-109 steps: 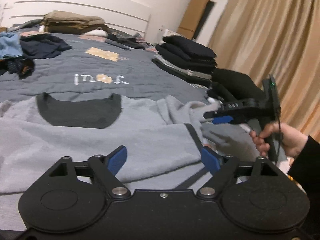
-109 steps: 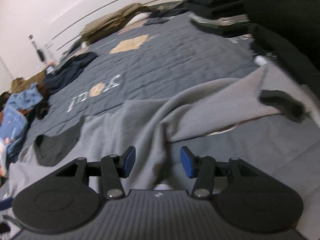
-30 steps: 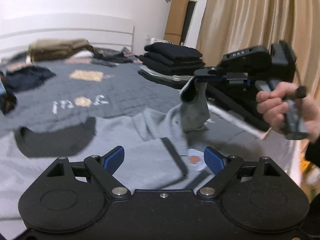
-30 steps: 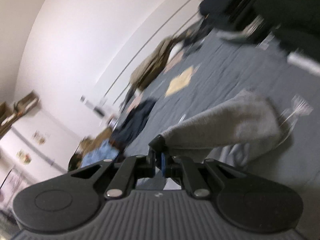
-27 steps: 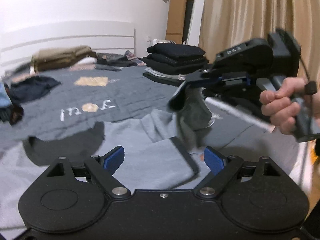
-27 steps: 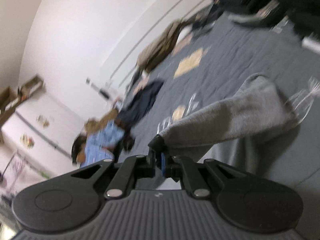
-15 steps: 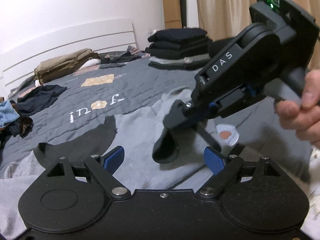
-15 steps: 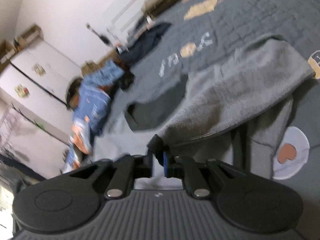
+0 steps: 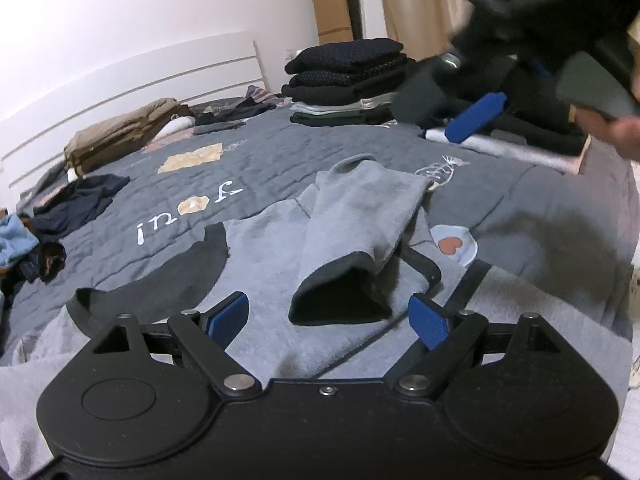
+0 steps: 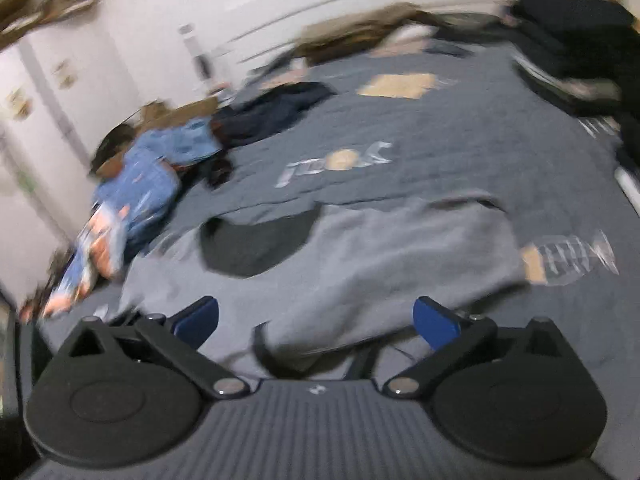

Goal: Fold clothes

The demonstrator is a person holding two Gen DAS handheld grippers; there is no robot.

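- A grey sweatshirt (image 9: 272, 256) lies spread on a bed (image 9: 360, 160) covered with a dark grey quilt. The sweatshirt is the landmark for everything below.
- Its dark collar (image 9: 160, 280) opens toward the left of the garment in the left wrist view.
- One sleeve (image 9: 352, 224) is folded across the sweatshirt's chest. Its dark cuff (image 9: 340, 296) gapes open, resting on the body of the garment.
- The left gripper (image 9: 326, 322) hovers low at the near edge of the sweatshirt, just short of the cuff. Its blue-padded fingers (image 9: 226, 316) are spread wide with nothing between them.
- The right gripper (image 9: 476, 116) is above and beyond the sweatshirt on its right side, blurred, clear of the cloth. A hand (image 9: 624, 132) holds its handle. In its own blurred view the fingers (image 10: 434, 322) stand wide apart over the garment's near edge, gripping nothing.
- Beyond the sweatshirt, white lettering (image 9: 188, 212) is stitched into the quilt.
- Beyond the sweatshirt to its right stands a stack (image 9: 348, 80) of folded dark clothes.
- Far beyond it to the left, by the white headboard (image 9: 140, 84), lies a brown bundle (image 9: 124, 136).
- To the left of the sweatshirt, at the bed's edge, loose dark clothes (image 9: 76, 204) and a blue garment (image 10: 156, 168) lie unfolded.
- Beige curtains (image 9: 420, 4) hang behind the stack.
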